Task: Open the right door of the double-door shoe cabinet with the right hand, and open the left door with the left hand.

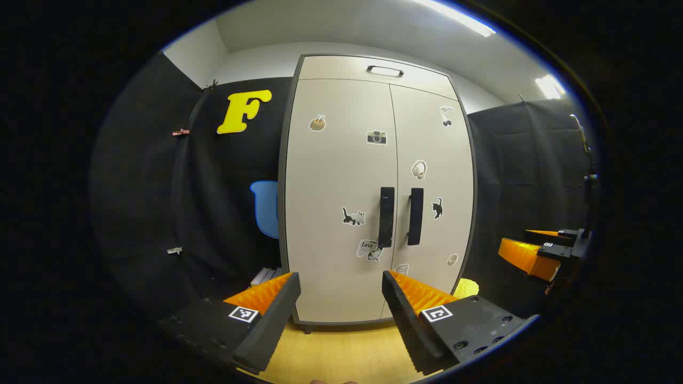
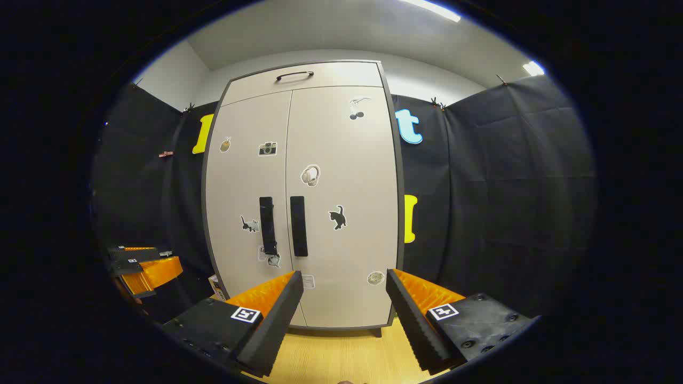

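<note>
A tall beige shoe cabinet with stickers stands ahead, both doors closed. Two black vertical handles sit side by side at the middle seam: the left door handle and the right door handle. My left gripper is open, well short of the cabinet, with nothing between its fingers. My right gripper is also open and empty, at a similar distance. In the left gripper view the right gripper appears at the far right; the right gripper view has the left gripper at its far left.
A top drawer with a black handle sits above the doors. Black cloth walls flank the cabinet on both sides. A light wooden floor lies under the cabinet. Small objects rest at the cabinet's lower left.
</note>
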`<state>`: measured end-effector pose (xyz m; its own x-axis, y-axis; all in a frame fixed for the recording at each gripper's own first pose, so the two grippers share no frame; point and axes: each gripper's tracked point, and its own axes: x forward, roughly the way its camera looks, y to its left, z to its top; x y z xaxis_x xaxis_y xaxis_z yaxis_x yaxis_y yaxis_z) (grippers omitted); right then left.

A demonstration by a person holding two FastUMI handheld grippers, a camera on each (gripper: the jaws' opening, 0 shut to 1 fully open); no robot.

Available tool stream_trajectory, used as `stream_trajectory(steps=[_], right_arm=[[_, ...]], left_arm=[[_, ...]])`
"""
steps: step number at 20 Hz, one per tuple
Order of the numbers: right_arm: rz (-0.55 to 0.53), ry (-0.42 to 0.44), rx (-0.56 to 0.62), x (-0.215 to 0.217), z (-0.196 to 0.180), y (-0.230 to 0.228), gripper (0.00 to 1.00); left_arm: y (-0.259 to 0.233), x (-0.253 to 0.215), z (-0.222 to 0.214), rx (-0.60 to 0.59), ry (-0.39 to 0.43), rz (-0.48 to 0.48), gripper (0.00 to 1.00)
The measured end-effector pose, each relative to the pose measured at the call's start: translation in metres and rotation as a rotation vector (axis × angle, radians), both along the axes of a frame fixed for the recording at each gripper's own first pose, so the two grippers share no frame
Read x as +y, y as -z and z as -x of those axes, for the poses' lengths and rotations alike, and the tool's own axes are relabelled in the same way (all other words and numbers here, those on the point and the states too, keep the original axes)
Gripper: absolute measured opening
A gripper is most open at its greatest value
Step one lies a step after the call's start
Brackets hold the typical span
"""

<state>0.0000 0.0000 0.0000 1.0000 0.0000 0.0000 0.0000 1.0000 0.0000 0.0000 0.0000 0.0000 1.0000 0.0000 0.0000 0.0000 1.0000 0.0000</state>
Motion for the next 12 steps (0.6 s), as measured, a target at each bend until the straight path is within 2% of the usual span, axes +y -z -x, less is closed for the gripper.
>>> stream_trajectory(steps=[12], right_arm=[[-0.013,-0.012,0.026,0.003,-0.007,0.007,0.98]], left_arm=[[0.021,0.007,0.005,0.038,-0.025,-0.027,0.95]])
